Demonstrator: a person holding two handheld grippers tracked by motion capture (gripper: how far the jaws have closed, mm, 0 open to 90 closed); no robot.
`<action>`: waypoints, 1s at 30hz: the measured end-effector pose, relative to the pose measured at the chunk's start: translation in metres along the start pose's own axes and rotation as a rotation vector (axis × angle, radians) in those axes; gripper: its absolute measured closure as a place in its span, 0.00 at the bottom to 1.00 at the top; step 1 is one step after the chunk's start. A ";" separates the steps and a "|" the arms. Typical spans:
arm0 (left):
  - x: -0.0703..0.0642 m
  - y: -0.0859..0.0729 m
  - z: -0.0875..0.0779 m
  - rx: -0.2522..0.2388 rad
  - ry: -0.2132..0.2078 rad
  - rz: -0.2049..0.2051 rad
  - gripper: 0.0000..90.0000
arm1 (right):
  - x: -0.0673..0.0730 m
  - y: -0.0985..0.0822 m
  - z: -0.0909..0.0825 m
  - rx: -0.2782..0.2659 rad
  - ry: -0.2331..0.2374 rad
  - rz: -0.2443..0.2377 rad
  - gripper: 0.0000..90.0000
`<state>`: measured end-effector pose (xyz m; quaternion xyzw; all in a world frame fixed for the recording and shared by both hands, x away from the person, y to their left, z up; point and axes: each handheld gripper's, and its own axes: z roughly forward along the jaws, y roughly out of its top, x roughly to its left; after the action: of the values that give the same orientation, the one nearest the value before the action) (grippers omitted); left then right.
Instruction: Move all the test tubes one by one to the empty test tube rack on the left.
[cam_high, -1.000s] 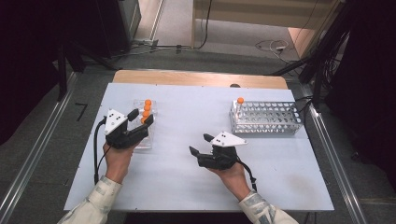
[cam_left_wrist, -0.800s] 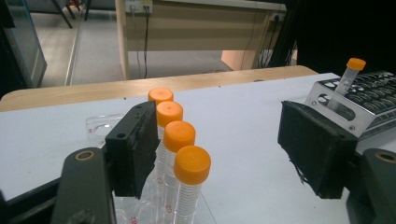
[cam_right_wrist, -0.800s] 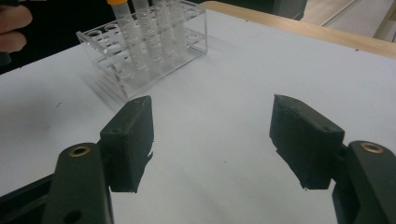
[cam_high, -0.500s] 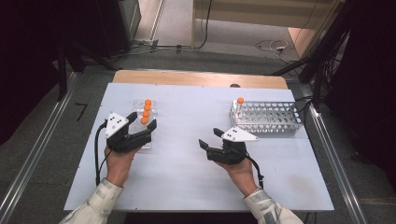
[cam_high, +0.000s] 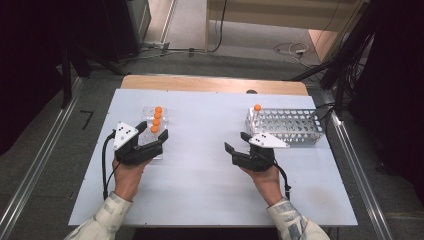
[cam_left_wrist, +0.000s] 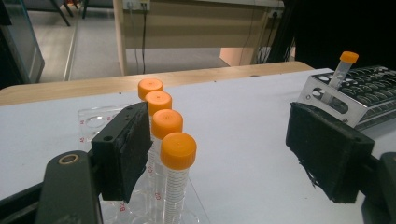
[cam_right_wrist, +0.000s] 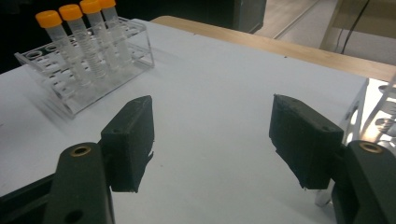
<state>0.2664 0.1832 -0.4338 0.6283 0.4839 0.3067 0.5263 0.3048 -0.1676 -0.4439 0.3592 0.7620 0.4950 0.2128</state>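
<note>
Several orange-capped tubes (cam_high: 156, 119) stand in a row in a clear plastic rack (cam_high: 145, 111) on the left of the table. My left gripper (cam_high: 153, 130) sits at the rack's near end, its jaws having just been opening. The nearest tube (cam_left_wrist: 177, 154) stands upright between the jaws of my left gripper (cam_left_wrist: 219, 130), close to the left pad (cam_left_wrist: 123, 149) but apart from it. My right gripper (cam_high: 236, 141) hovers open and empty over bare table, left of a metal rack (cam_high: 292, 126). That rack holds one tilted orange-capped tube (cam_high: 257, 111). In the right gripper view my right gripper (cam_right_wrist: 212, 116) has nothing in it.
The white tabletop (cam_high: 200, 165) stretches between the two racks and toward the near edge. A wooden strip (cam_high: 210, 83) runs along the far edge. Cables trail from both grippers along the forearms. Dark furniture and floor cables (cam_high: 220, 30) lie beyond the table.
My left gripper's jaws stand wider around the nearest tube than a second ago, and the hand has stayed put. My right gripper has moved right, toward the metal rack.
</note>
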 end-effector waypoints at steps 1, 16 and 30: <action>0.000 0.000 0.000 0.000 0.000 0.000 0.24 | -0.002 0.000 0.000 0.002 -0.010 0.003 0.34; 0.000 -0.001 0.000 0.001 0.001 0.003 0.25 | -0.022 0.003 0.000 -0.007 -0.093 0.032 0.35; -0.001 -0.001 -0.001 0.002 -0.001 0.004 0.25 | -0.052 0.006 0.001 -0.008 -0.207 0.079 0.36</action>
<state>0.2651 0.1828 -0.4347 0.6299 0.4828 0.3069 0.5253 0.3411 -0.2046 -0.4404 0.4375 0.7190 0.4664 0.2722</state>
